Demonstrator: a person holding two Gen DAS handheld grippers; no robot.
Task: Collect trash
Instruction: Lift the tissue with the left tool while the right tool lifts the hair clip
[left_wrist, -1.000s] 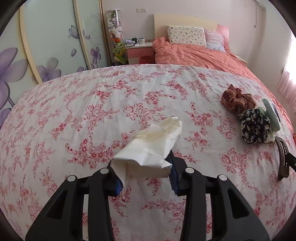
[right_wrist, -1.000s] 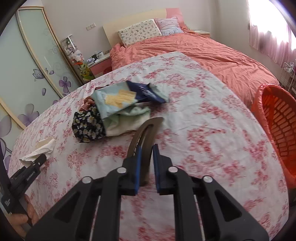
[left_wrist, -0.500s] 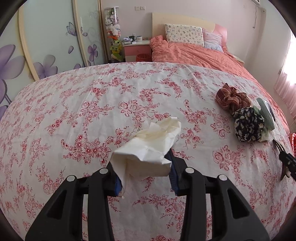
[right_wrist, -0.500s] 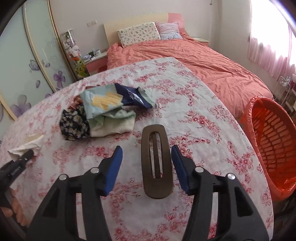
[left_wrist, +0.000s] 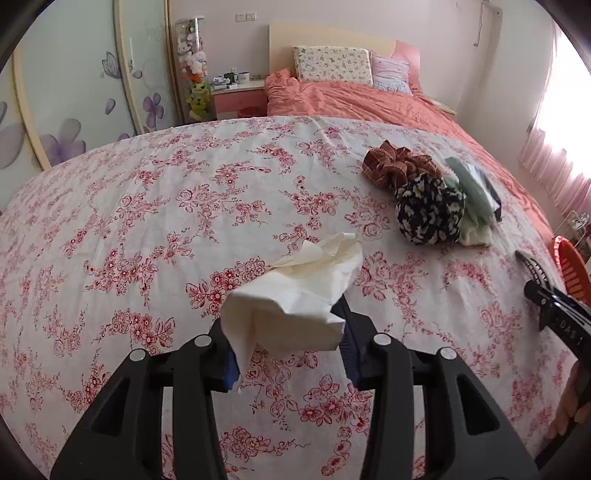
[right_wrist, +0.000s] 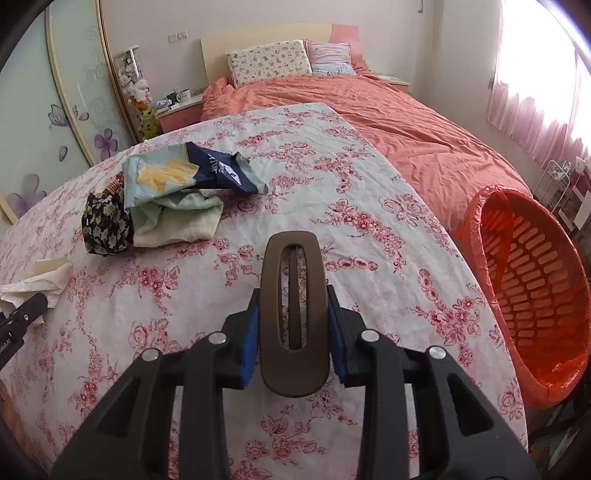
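My left gripper is shut on a crumpled white tissue and holds it above the floral cloth. My right gripper is shut on a brown oval hair clip, its blue pads against the clip's sides, above the cloth. The tissue also shows at the left edge of the right wrist view. An orange trash basket lined with an orange bag stands off the cloth's right edge. A snack bag lies on a pale green cloth.
A black floral scrunchie and a brown scrunchie lie at the right of the cloth. A bed with an orange quilt lies behind. A nightstand and wardrobe doors stand at the left.
My right gripper has closed from open onto the hair clip. My left gripper, still holding the tissue, has shifted a little, with the scrunchies closer in view.
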